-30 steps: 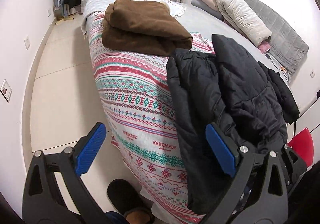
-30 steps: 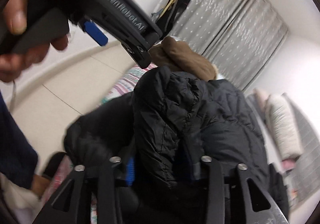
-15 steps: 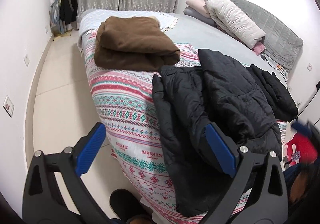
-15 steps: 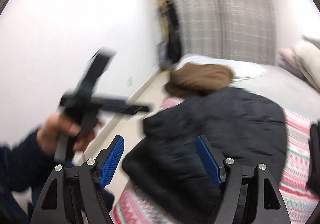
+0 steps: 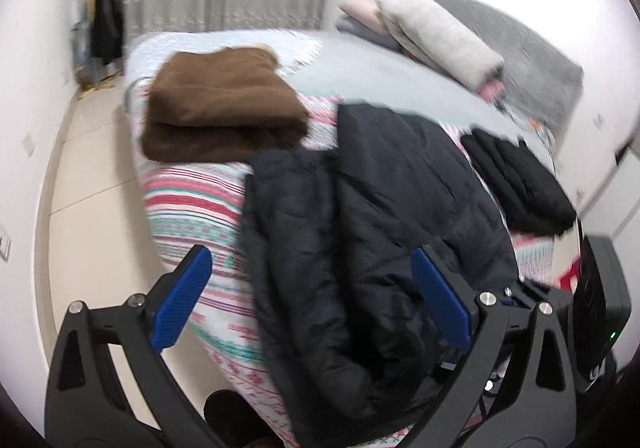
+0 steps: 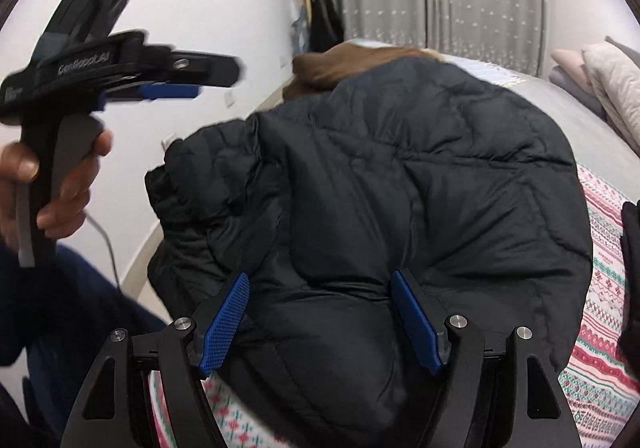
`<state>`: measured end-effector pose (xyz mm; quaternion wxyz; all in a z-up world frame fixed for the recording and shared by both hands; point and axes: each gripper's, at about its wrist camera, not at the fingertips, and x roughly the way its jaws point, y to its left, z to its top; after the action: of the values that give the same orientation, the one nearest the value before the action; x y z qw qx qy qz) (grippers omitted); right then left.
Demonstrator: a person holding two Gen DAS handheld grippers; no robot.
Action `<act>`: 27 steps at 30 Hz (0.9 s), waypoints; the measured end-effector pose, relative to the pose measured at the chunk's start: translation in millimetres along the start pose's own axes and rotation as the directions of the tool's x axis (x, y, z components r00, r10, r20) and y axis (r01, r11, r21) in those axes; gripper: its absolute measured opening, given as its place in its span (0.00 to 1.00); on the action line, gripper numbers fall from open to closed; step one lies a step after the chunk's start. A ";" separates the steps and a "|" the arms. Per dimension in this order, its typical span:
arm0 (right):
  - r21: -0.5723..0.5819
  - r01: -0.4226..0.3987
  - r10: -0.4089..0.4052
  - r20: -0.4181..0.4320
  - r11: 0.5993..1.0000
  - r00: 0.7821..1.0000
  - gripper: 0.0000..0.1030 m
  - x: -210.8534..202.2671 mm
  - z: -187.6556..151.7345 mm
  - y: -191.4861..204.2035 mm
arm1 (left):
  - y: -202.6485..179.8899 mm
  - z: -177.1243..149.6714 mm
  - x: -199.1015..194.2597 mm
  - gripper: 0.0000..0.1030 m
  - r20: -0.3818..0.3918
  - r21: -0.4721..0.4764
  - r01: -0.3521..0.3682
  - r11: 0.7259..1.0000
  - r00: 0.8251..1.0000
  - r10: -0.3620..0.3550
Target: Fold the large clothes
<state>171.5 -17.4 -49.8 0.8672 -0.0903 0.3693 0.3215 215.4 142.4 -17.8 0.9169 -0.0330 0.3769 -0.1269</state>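
- One bed [image 5: 192, 204] fills the room ahead of both my tongs, covered in a pink, white and teal patterned spread, with a grey sheet farther off toward the headboard.
- One black puffer jacket [image 5: 372, 208], the garment I am folding, lies bunched over the near edge of the bed; it sits straight ahead of my right tongs [image 6: 320, 318] and ahead and slightly right of my left tongs [image 5: 310, 300], with one part draping down over the bed's side.
- One folded brown garment [image 5: 220, 108] rests on the bed beyond the jacket, ahead and a little left of my left tongs, close to the jacket's far edge.
- One smaller black garment [image 5: 520, 184] lies on the spread to the right of the jacket, well ahead of my left tongs.
- Two or so pillows [image 5: 440, 40] are stacked at the far right, against the grey headboard.
- My right tongs stand apart; they have just been opening, and the jacket's padded bulge lies between the blue pads without either pad pressing on it.
- My left tongs are spread wide apart with nothing clamped; in the right view my left hand [image 6: 60, 184] grips their handle, raised off to the left of the jacket.
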 end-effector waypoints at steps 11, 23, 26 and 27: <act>0.003 -0.008 0.008 -0.032 1.000 0.999 0.73 16.4 -7.9 5.0 | -26.4 5.2 38.3 0.97 -0.082 0.018 -0.085 0.996 0.993 0.086; 0.021 -0.052 0.054 -0.076 0.998 0.996 0.73 10.1 -12.9 0.9 | -26.0 -34.3 29.2 0.25 -0.109 -0.056 -0.061 0.997 0.993 0.055; 0.040 -0.094 0.096 -0.065 0.995 0.993 0.73 -3.2 -8.8 -6.2 | -19.1 -40.3 29.9 0.24 -0.126 -0.084 -0.057 0.995 0.991 0.046; 0.058 -0.112 0.115 -0.055 0.992 0.992 0.72 -5.9 -9.4 -11.8 | -16.0 -44.0 31.0 0.24 -0.134 -0.097 -0.056 0.994 0.990 0.043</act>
<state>170.3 -33.2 -53.4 0.8385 -0.0548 0.4077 0.3574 202.5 120.5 -67.8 0.8900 -0.0614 0.4433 -0.0869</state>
